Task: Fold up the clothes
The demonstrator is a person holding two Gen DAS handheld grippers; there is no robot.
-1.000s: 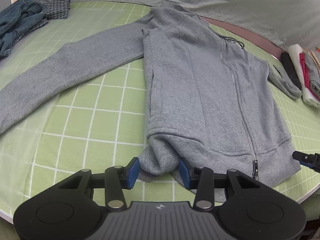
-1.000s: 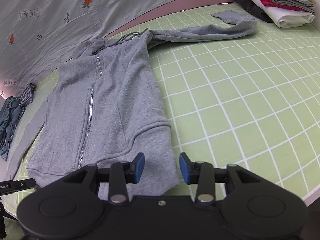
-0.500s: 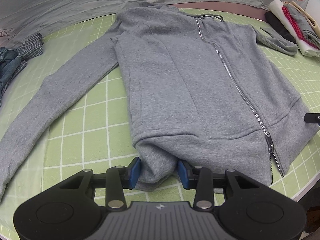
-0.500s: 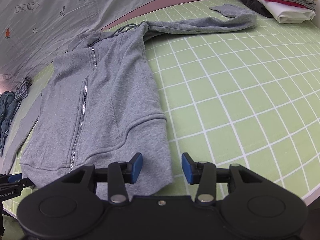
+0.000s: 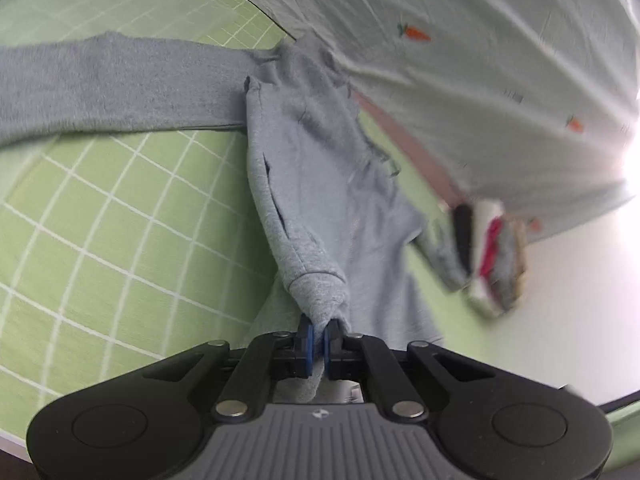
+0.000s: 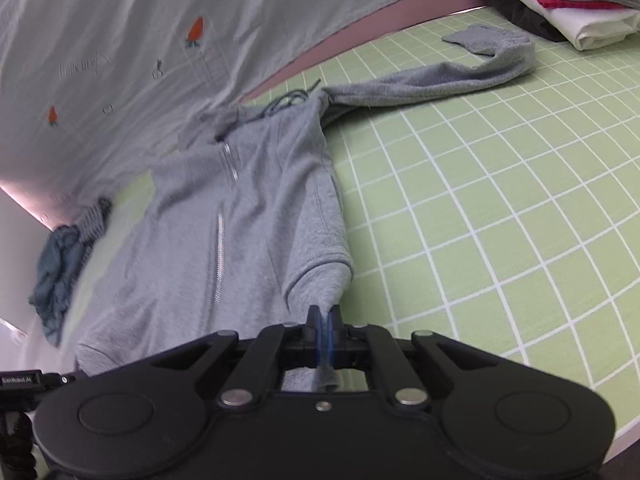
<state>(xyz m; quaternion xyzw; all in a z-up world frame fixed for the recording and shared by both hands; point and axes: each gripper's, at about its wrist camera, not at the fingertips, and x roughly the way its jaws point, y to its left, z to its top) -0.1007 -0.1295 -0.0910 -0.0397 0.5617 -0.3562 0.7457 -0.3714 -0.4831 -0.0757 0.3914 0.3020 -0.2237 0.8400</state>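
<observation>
**Pinching both hem corners of the grey hoodie**

Covering the work surface is a light green mat with a white grid (image 6: 500, 208), and behind it hangs a pale grey cloth printed with small orange carrots (image 6: 120, 40).

On the mat lies the grey zip-front fleece hoodie (image 6: 248, 216), its body running from 6 o'clock up to 12 in the right wrist view. One sleeve stretches off toward 2 o'clock, its cuff folded over. In the left wrist view the other sleeve reaches away to 9 o'clock.

A stack of folded clothes in white, red, grey and black (image 6: 560, 4) sits at 1 o'clock beyond the cuff. A crumpled blue-grey garment (image 6: 56, 272) lies at 9 o'clock.

Nearest the lens, the left gripper (image 5: 319, 338) has its blue pads pressed nearly together on a bunched hem corner, lifted off the mat. The right gripper (image 6: 323, 334) is likewise clamped tight on the opposite hem corner.
</observation>
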